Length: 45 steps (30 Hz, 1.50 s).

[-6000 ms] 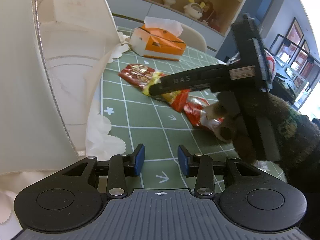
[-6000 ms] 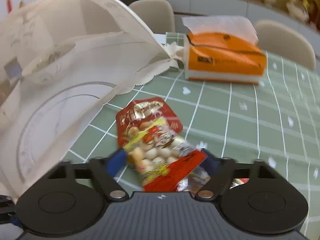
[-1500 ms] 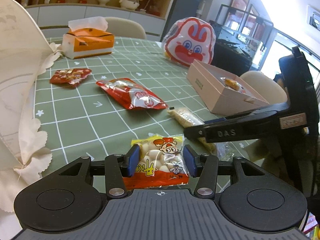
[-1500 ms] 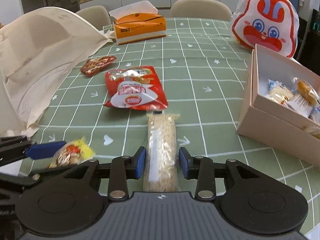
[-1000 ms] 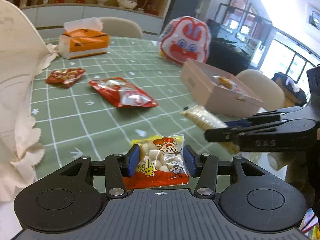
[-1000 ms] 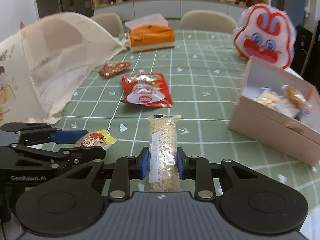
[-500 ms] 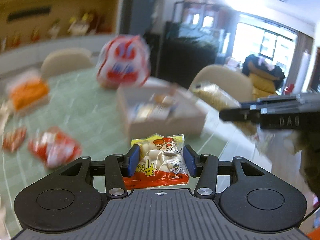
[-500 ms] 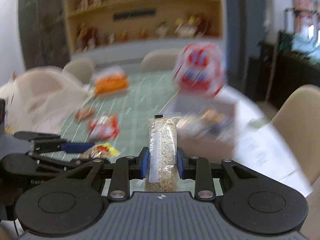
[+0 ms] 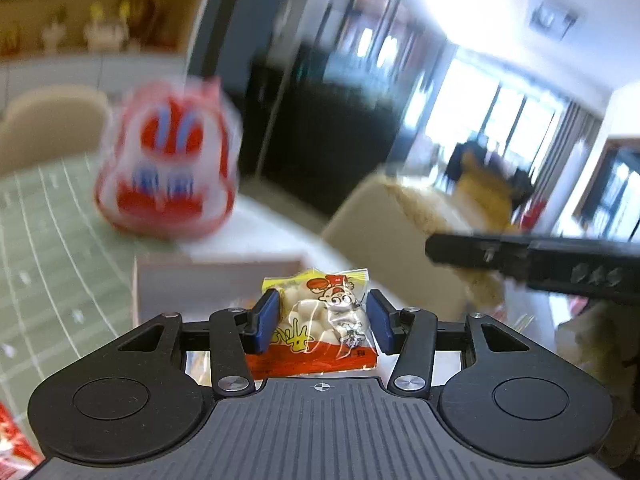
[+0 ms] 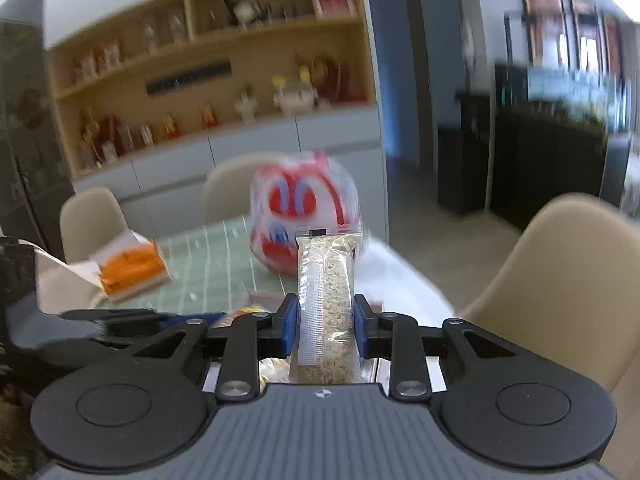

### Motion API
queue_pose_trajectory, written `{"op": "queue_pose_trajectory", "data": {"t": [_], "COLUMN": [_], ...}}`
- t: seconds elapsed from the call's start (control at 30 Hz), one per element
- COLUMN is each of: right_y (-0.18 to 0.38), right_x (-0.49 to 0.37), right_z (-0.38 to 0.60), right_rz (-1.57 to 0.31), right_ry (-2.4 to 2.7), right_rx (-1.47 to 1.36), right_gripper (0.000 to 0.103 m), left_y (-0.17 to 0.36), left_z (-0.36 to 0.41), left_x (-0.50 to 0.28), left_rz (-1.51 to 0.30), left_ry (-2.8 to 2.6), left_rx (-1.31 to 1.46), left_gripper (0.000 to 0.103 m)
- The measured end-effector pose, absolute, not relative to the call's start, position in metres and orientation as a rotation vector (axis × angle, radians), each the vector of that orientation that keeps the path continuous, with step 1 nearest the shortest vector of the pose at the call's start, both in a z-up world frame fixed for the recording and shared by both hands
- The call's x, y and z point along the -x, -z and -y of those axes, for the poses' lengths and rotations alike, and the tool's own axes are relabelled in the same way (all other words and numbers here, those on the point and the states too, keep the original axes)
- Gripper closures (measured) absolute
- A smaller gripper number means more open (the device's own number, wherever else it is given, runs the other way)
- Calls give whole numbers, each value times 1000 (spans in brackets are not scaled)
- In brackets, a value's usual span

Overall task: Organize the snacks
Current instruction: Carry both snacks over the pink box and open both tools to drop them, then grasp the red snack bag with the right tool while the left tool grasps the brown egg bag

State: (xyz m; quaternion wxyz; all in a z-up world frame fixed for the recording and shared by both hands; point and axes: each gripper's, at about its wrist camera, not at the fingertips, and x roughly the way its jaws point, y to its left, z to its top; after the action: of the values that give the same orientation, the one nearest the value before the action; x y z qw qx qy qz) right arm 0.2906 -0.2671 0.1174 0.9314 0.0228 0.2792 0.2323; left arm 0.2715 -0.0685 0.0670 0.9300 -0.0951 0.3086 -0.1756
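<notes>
Left gripper (image 9: 322, 318): black body, blue fingertip pads (image 9: 267, 319). It holds a snack packet (image 9: 320, 326) with a yellow top, a red-orange bottom band, a clear window showing pale round pieces, and a cartoon figure in red. Right gripper (image 10: 325, 326): black, with blue pads (image 10: 289, 328); it holds a clear-wrapped bar (image 10: 326, 308) of speckled tan grain with 1 white strip along its length. Rabbit-face bag (image 9: 168, 168): white with red and blue markings. Tablecloth (image 9: 36, 240): sage green with a white grid. Box (image 9: 192, 286): pale pinkish beige. Tissue box (image 10: 130, 266): orange and white. Chair (image 10: 560, 280): cream.
</notes>
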Motion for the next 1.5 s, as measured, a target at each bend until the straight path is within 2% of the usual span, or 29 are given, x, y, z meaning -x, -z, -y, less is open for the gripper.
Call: {"op": "queue_pose_trajectory", "data": {"t": [0.13, 0.17, 0.33, 0.37, 0.43, 0.47, 0.5, 0.63, 0.7, 0.77, 0.9, 1.03, 1.17, 1.37, 1.4, 1.47, 1.5], "right_y": [-64, -54, -15, -13, -18, -22, -29, -59, -69, -74, -62, -36, -8, 15, 20, 26, 27], "right_x": [-342, -353, -378, -379, -377, -374, -370, -341, -328, -314, -285, -261, -252, -234, -235, -240, -245], "right_z": [239, 232, 205, 204, 207, 209, 210, 192, 173, 146, 81, 27, -17, -62, -66, -63, -61], "right_rz": [-712, -739, -848, -851, -846, -835, -815, -704, -674, -664, -700, -759, -840, -763, -760, -751, -761], "right_ry": [-493, -494, -490, -488, -478, -477, -470, -484, -535, -607, -745, -870, -966, -923, -903, -889, -886], "right_rx": [-58, -58, -33, -34, -36, -41, -40, 13, 18, 30, 72, 91, 66, 266, 292, 278, 260], "right_gripper": [75, 75, 73, 72, 62, 51, 44, 41, 35, 34, 33, 33, 33, 33, 30, 18, 16], "left_y": [-14, -10, -20, -21, -22, -23, -24, -24, -21, -19, -15, 4, 17, 20, 20, 21, 21], "left_z": [69, 69, 39, 31, 13, 1, -11, -74, -107, -148, -222, -275, -284, -267, -265, -262, -260], "left_x": [-308, -308, -289, -284, -275, -268, -261, -222, -202, -186, -170, -183, -190, -187, -186, -182, -181], "left_rz": [-776, -772, -636, -625, -613, -609, -607, -588, -584, -574, -527, -580, -619, -625, -624, -624, -626], "left_ry": [291, 296, 289, 273, 247, 229, 201, 30, -42, -130, -322, -394, -394, -335, -327, -315, -307], "left_rx": [115, 95, 184, 195, 222, 236, 250, 326, 358, 391, 416, 471, 431, 261, 240, 215, 204], "left_gripper": [49, 46, 49, 49, 49, 49, 49, 50, 50, 50, 50, 50, 50, 50, 50, 50, 49]}}
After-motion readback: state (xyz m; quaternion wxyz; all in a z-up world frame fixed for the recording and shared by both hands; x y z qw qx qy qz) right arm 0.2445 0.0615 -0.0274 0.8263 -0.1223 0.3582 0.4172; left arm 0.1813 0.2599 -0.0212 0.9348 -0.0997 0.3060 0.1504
